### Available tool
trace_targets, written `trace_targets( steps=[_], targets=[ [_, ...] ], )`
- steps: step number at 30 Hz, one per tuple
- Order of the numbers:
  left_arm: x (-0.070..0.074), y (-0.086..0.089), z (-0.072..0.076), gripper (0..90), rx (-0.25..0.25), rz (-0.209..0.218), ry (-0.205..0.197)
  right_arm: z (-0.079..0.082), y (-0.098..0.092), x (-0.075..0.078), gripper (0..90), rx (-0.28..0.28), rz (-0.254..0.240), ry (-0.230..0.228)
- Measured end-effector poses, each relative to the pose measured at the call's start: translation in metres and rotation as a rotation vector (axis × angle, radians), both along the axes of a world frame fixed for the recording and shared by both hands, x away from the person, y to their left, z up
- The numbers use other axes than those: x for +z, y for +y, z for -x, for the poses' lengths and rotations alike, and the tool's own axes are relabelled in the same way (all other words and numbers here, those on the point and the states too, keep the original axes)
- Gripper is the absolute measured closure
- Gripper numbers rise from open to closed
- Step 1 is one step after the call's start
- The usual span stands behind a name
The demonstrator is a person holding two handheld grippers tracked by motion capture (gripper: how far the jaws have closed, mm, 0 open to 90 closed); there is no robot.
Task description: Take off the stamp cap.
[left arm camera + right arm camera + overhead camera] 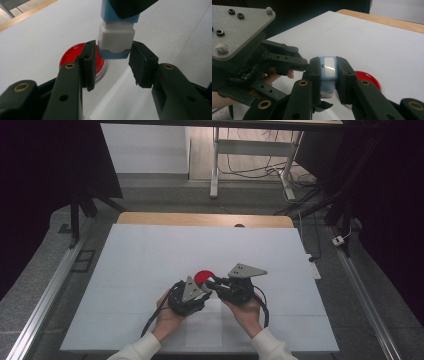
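A small blue stamp-like block [328,65] with a white cap [116,37] hangs just above the white table sheet [150,250]. My right gripper [328,72] is shut on its blue body, one jaw on each side. From the opposite side my left gripper [112,53] has both pads against the lower end of the white cap. One of its fingers [294,60] reaches the block in the right gripper view. A round red dish [203,276] lies on the sheet just beyond the two grippers, with its near edge hidden behind the left jaw [72,56].
The sheet covers a wooden table whose far edge [200,218] shows. Metal rails [45,295] run along both sides. Beyond the table stand desk legs [215,165] and loose cables [255,170] on the floor. A person's hands and pale sleeves come in at the bottom.
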State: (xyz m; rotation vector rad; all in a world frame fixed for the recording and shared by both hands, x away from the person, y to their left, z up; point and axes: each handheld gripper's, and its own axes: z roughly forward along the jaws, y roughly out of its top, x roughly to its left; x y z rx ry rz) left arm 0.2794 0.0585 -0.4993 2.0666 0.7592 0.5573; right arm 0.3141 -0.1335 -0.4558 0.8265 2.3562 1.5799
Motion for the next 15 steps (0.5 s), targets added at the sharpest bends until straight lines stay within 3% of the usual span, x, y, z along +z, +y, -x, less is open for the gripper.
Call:
trace_targets(
  steps=[15],
  targets=[
    [-0.0014,0.0000,0.0002,63.4,0.006,-0.012,-0.008,0.0004,0.0003,-0.0007,74.9,-0.002,0.000,0.001]
  ],
)
